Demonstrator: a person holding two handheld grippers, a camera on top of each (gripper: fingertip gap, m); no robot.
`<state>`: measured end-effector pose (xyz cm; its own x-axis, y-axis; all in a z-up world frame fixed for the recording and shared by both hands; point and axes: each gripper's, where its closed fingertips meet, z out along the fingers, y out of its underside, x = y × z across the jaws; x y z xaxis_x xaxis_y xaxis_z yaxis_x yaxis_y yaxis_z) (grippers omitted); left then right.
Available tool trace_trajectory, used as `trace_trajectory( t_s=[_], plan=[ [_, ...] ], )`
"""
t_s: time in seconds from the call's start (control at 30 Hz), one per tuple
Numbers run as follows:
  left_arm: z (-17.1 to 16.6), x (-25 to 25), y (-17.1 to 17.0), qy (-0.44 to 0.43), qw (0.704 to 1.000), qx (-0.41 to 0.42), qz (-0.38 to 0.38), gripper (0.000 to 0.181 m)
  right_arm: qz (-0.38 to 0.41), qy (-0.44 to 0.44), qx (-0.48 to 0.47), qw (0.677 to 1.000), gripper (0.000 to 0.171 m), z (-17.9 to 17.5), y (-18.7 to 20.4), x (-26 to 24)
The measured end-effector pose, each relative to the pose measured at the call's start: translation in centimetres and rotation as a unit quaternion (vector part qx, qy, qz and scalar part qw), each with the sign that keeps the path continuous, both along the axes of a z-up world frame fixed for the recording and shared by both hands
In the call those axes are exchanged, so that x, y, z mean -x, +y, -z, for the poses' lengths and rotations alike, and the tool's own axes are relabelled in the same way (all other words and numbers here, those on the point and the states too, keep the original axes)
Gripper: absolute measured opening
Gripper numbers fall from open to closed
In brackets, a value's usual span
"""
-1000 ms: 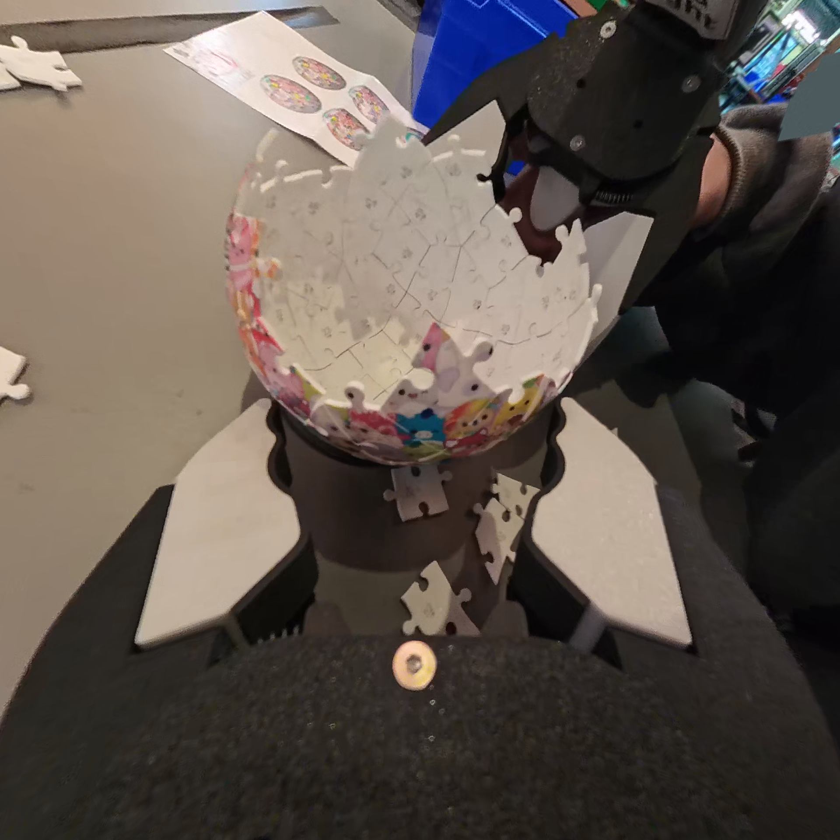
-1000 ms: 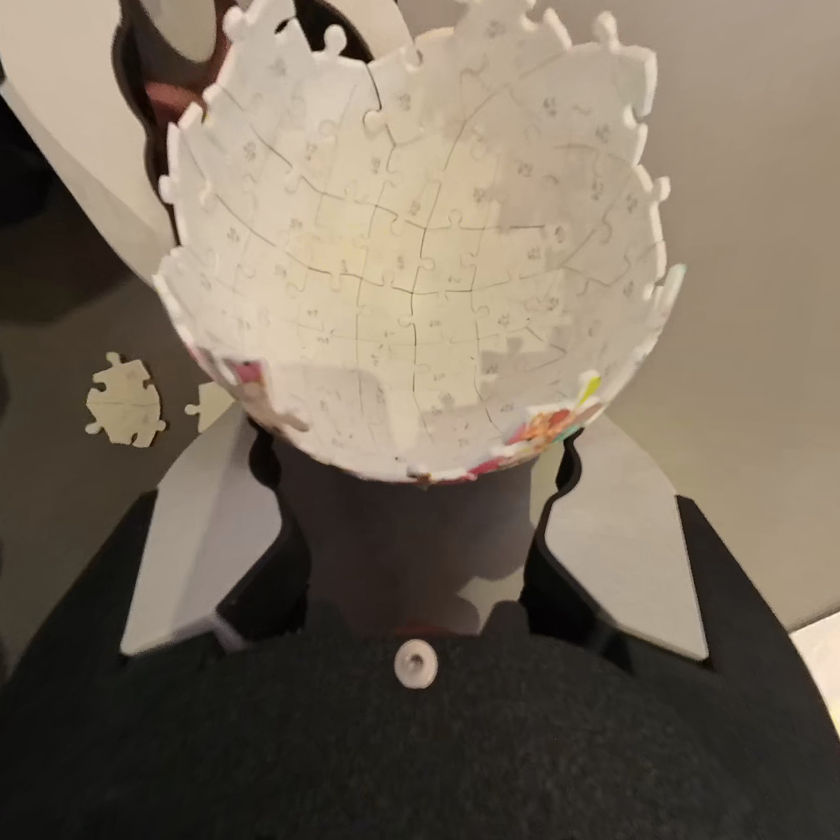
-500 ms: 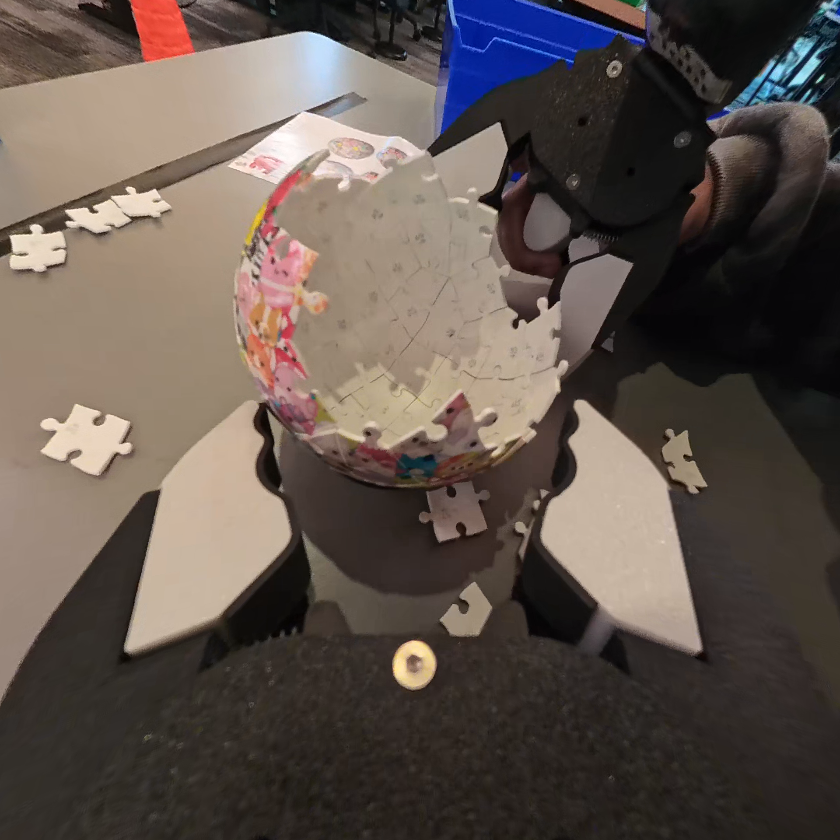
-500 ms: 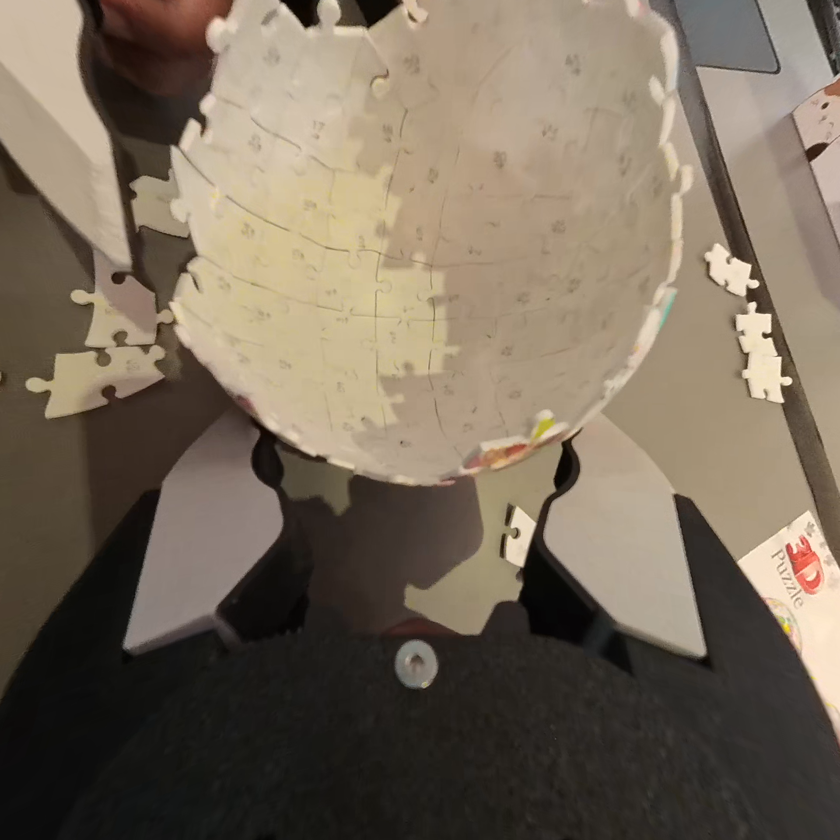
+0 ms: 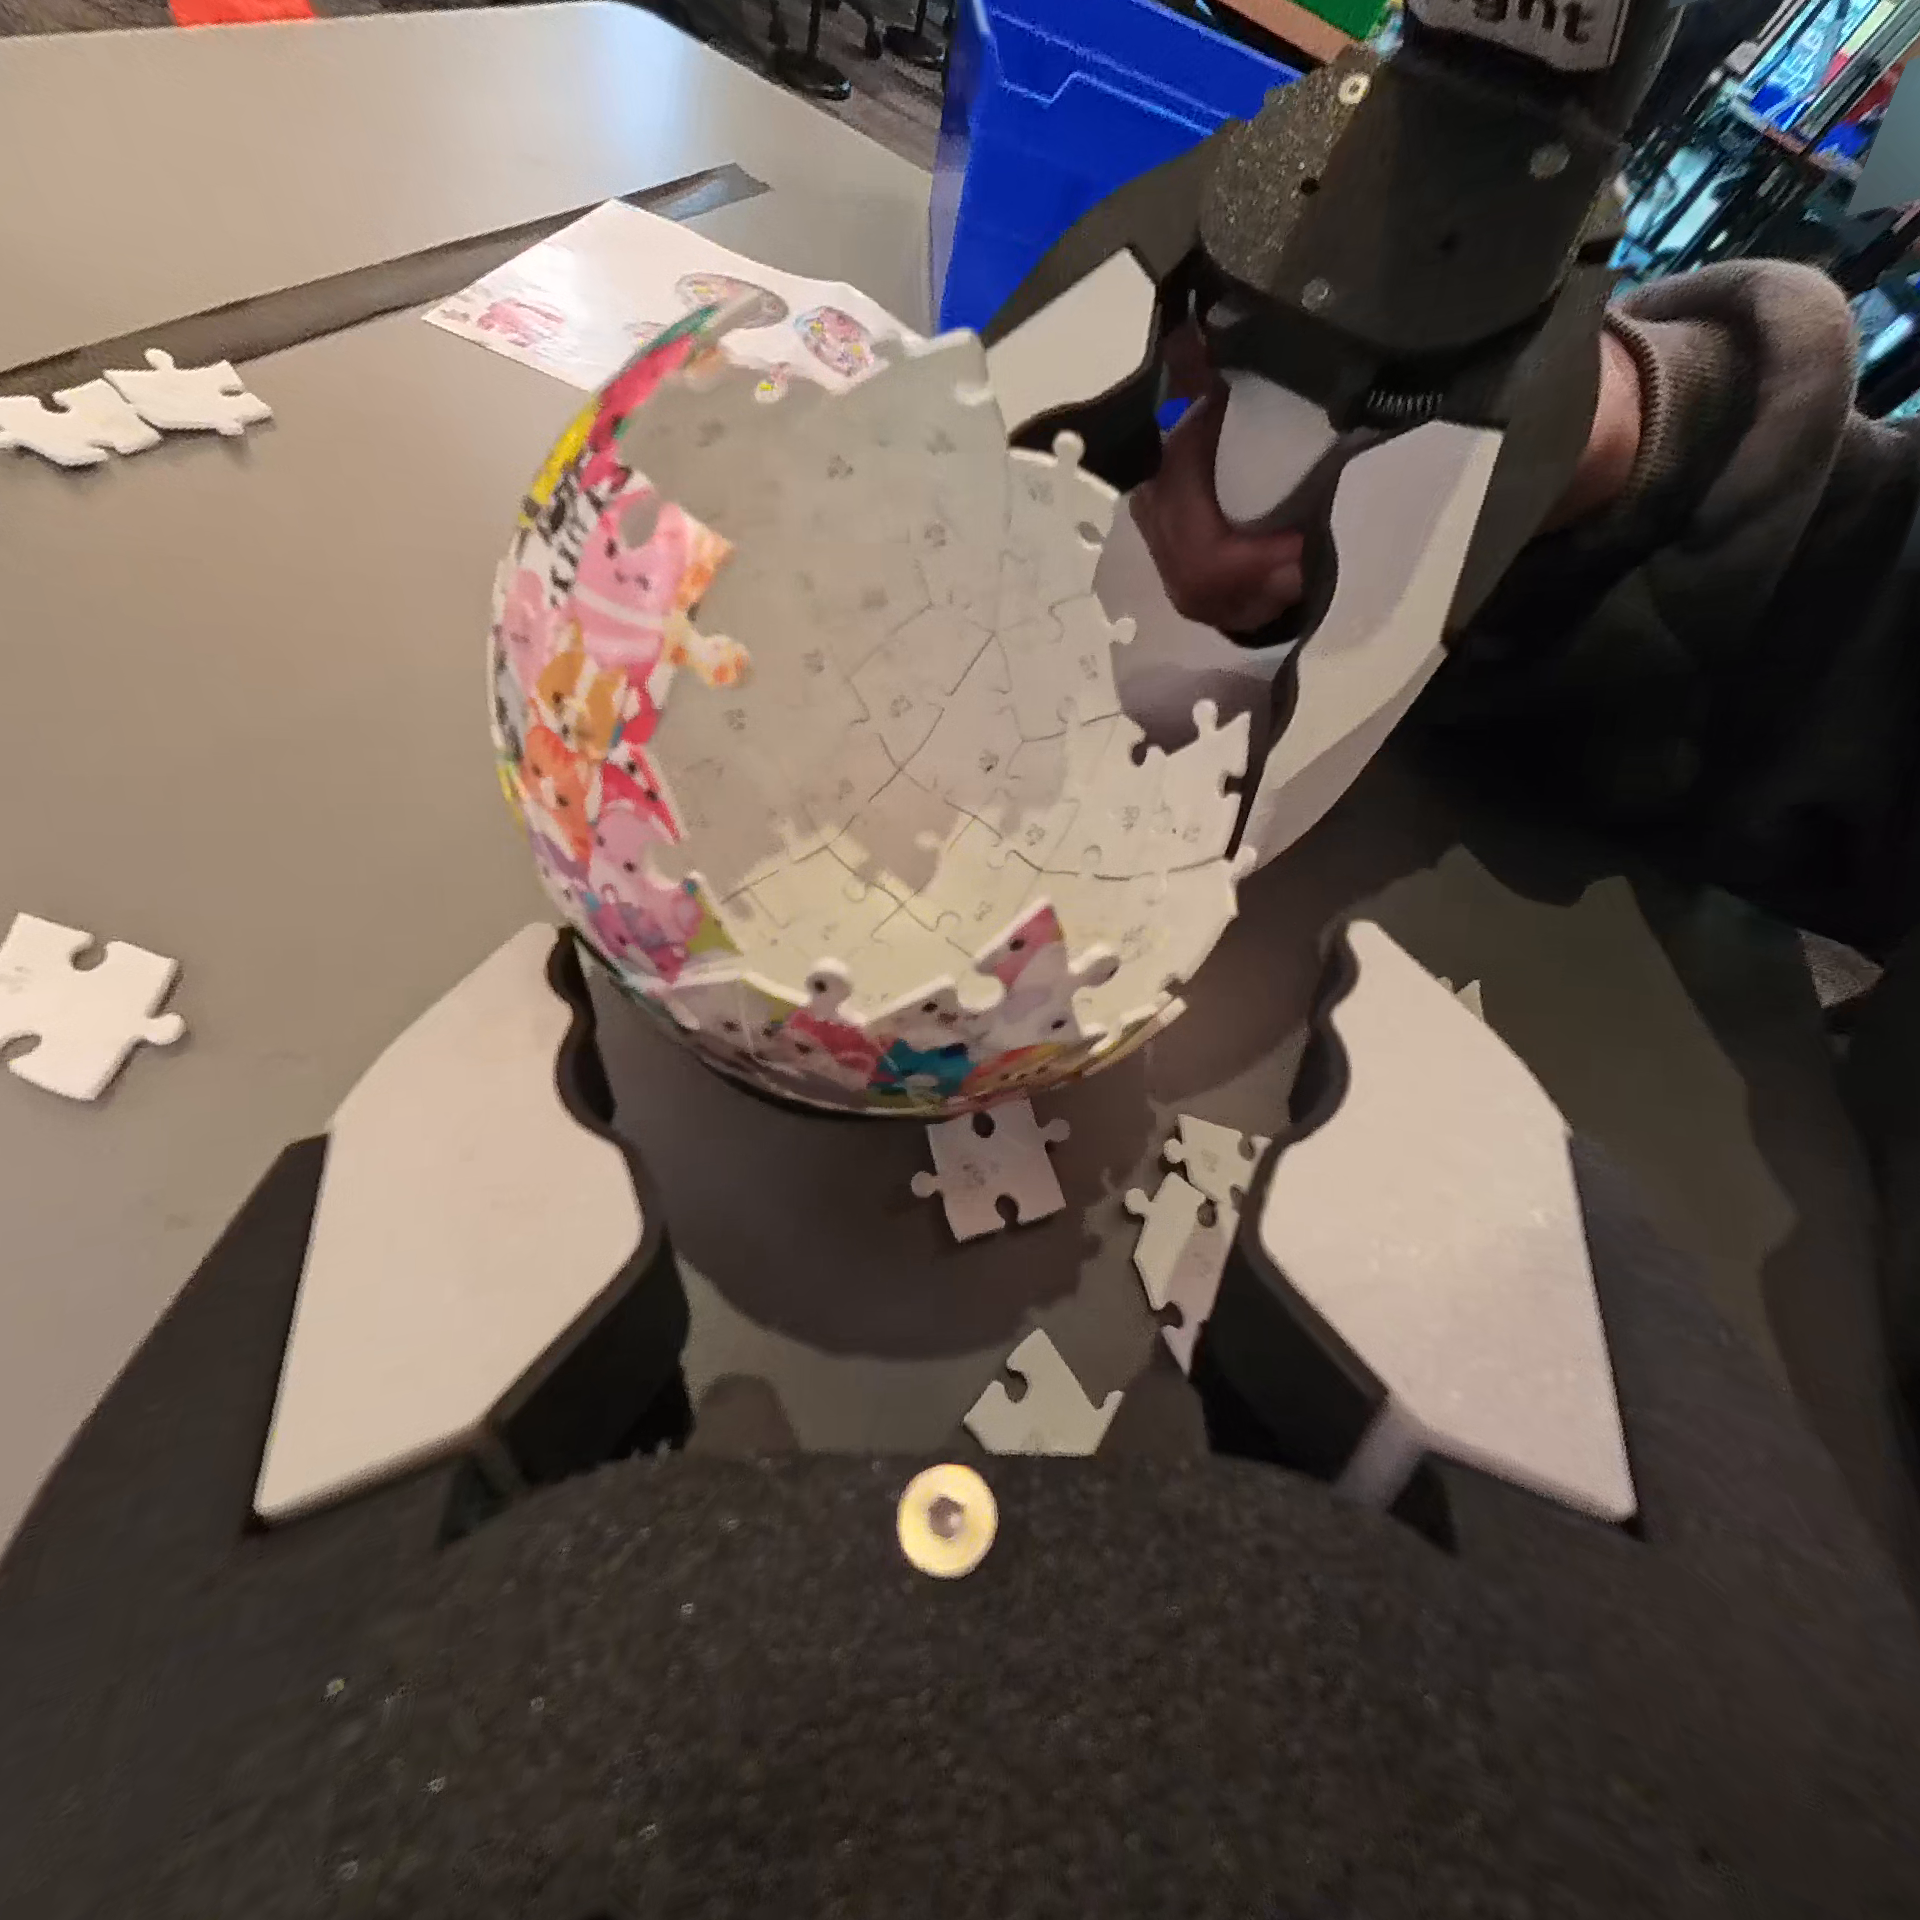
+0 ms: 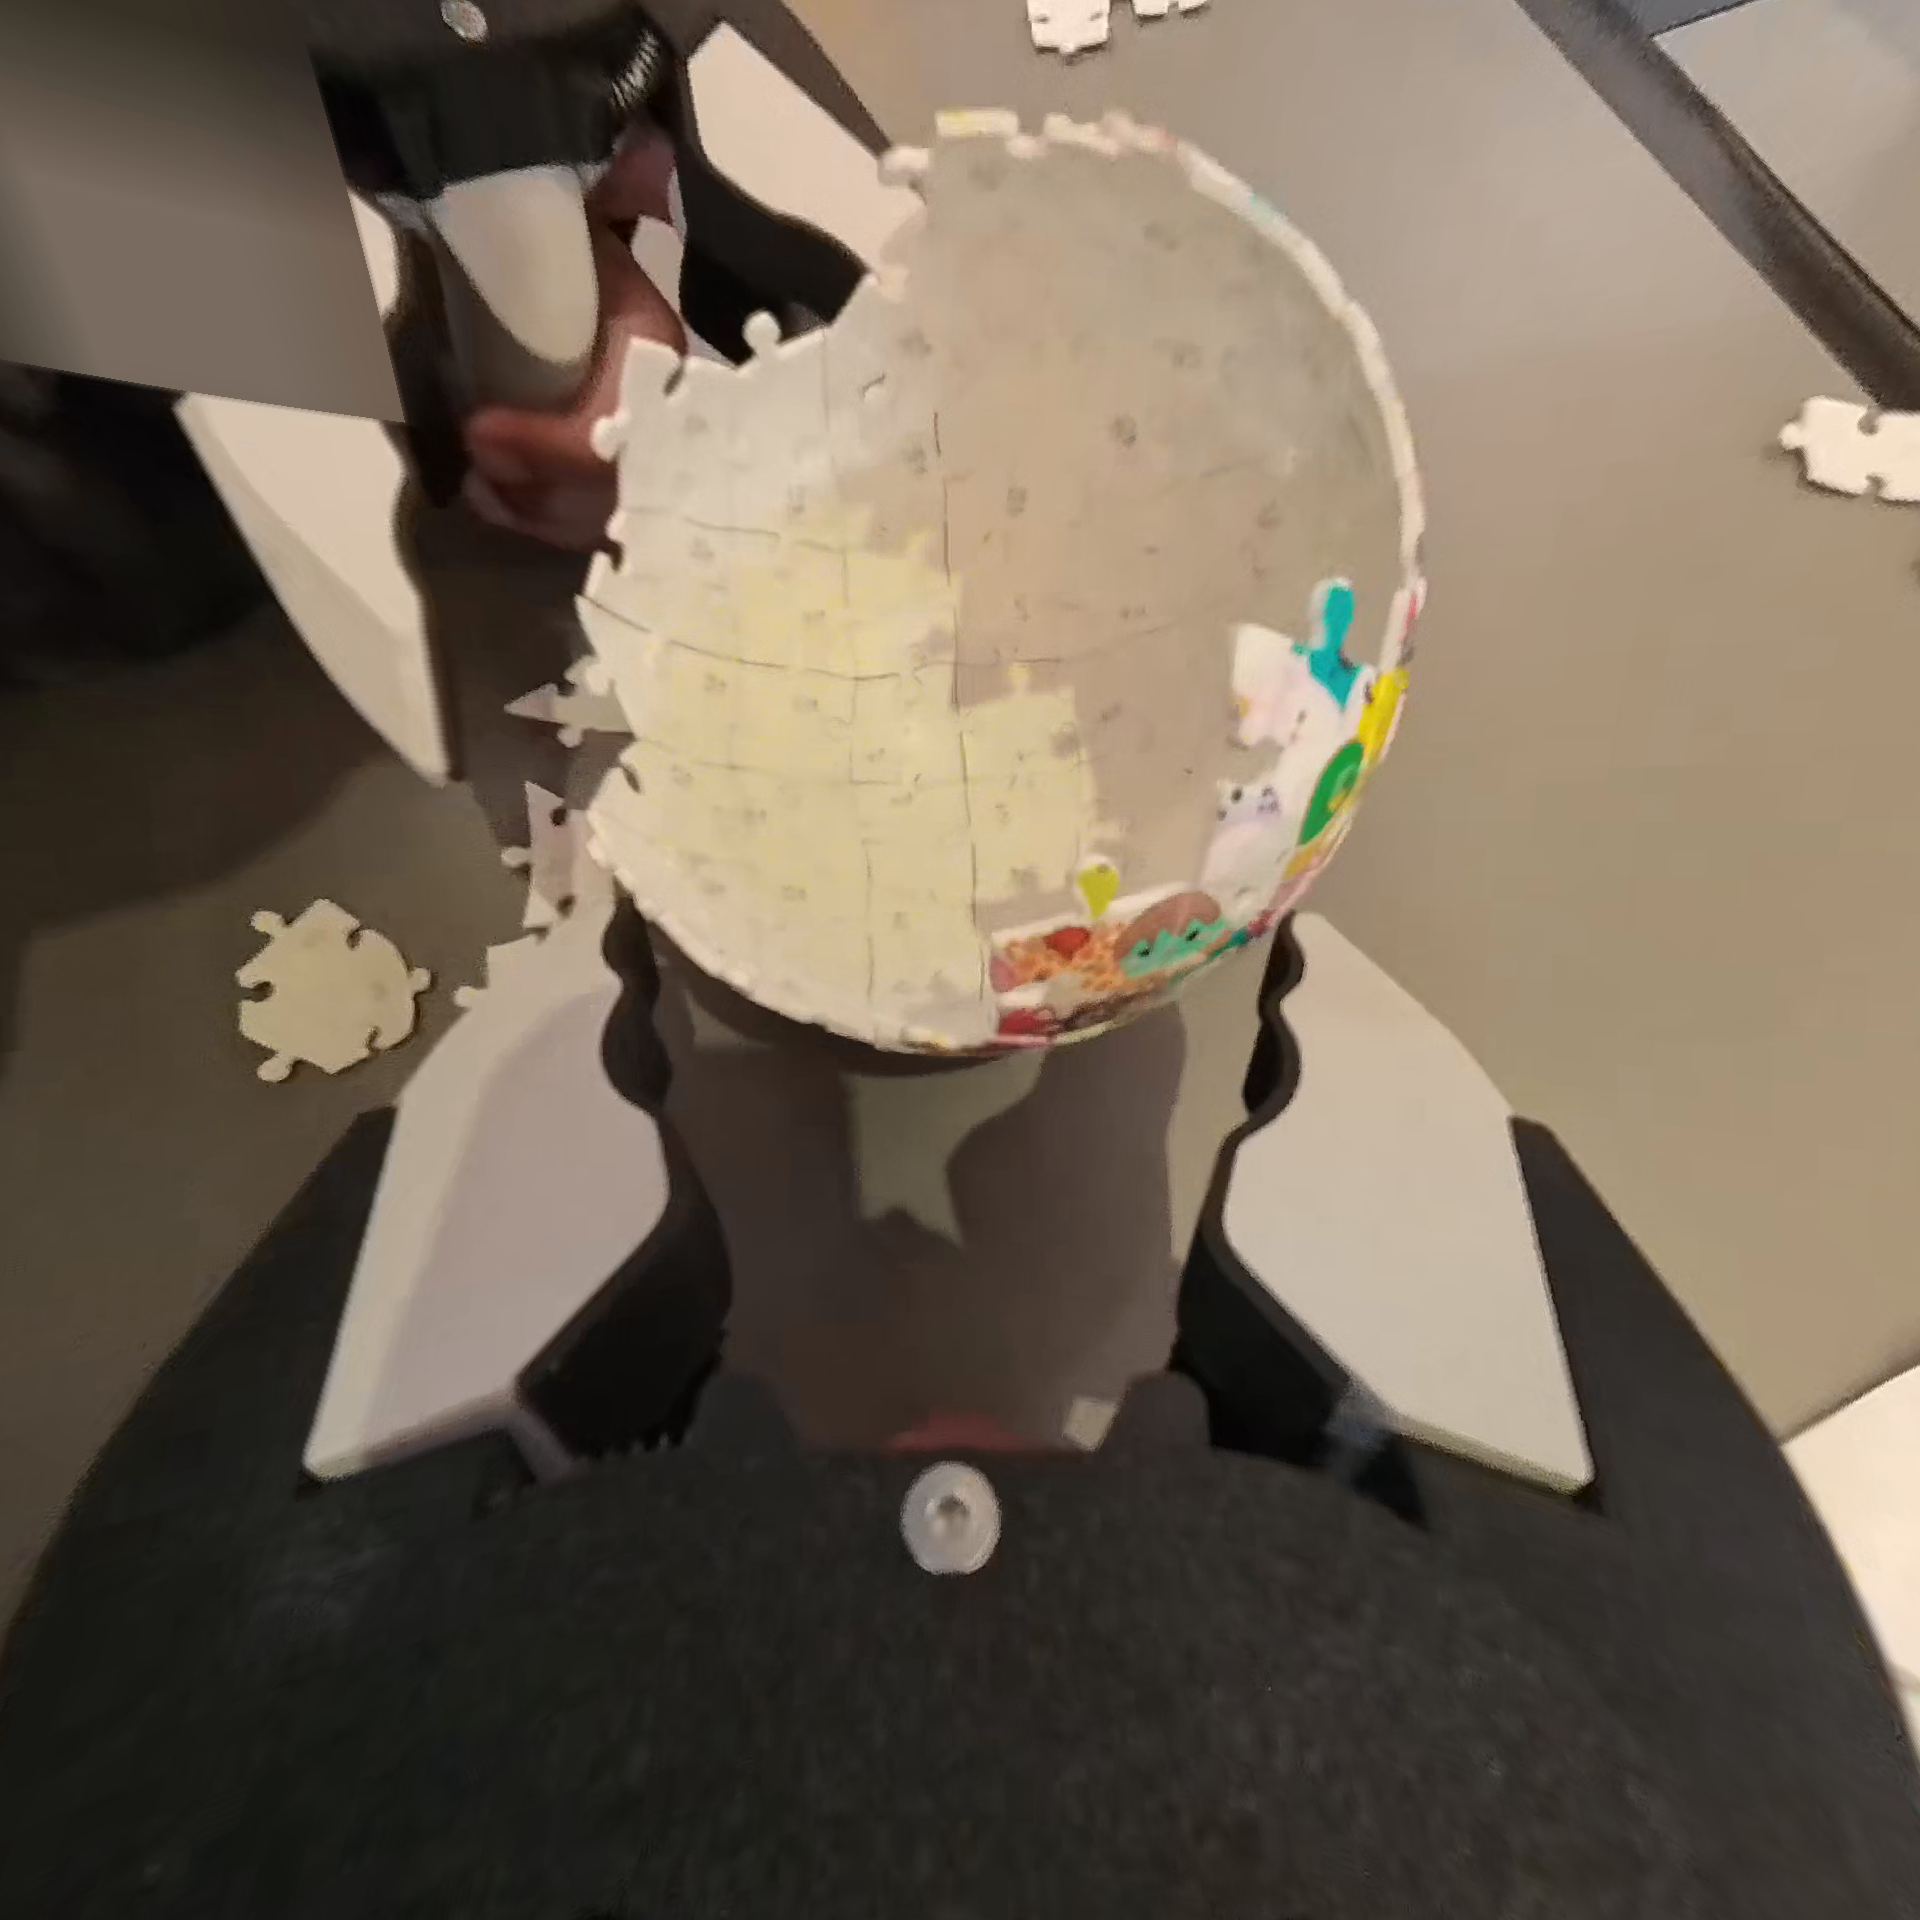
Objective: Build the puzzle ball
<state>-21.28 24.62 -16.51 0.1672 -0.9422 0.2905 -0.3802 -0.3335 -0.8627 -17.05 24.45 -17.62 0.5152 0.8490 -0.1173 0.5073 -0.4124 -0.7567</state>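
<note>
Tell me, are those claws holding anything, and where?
Nothing is gripped: the left gripper and right gripper are both open, and the half-built puzzle ball sits on the table between them.

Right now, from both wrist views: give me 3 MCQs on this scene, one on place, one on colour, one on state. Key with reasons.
1. Where does the printed sheet lie, in the left wrist view?
A. on the table beyond the puzzle ball
B. inside the ball
C. under the left gripper

2. What colour is the bin behind the table?
A. red
B. blue
C. white

3. What state is the puzzle ball in?
A. fully closed
B. flat, unassembled
C. a partial shell, open on one side

Key: A, the sheet lies flat past the ball's far rim; B, the bin's wall is plainly blue; C, the white inner faces show through a jagged open rim, with loose pieces beside it.
</note>
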Motion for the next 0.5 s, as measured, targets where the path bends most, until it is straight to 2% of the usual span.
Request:
trace_trajectory(
  t_s=[0.2, 0.33, 0.5],
  plan=[
    [-0.9, 0.0, 0.3, -0.004, 1.000, -0.020, -0.010, 0.134, -0.011, -0.054, -0.082, 0.995, 0.114, 0.3, 1.2, 0.1],
    [-1.1, 0.3, 0.5, -0.009, 0.999, -0.035, -0.014, 0.130, -0.020, -0.113, -0.156, 0.981, 0.116, 1.0, 1.8, -0.3],
    [-0.6, 0.8, 0.4, -0.004, 1.000, -0.026, -0.012, 0.126, -0.002, -0.093, -0.126, 0.988, 0.116, 1.4, 1.2, -0.4]
  ],
)
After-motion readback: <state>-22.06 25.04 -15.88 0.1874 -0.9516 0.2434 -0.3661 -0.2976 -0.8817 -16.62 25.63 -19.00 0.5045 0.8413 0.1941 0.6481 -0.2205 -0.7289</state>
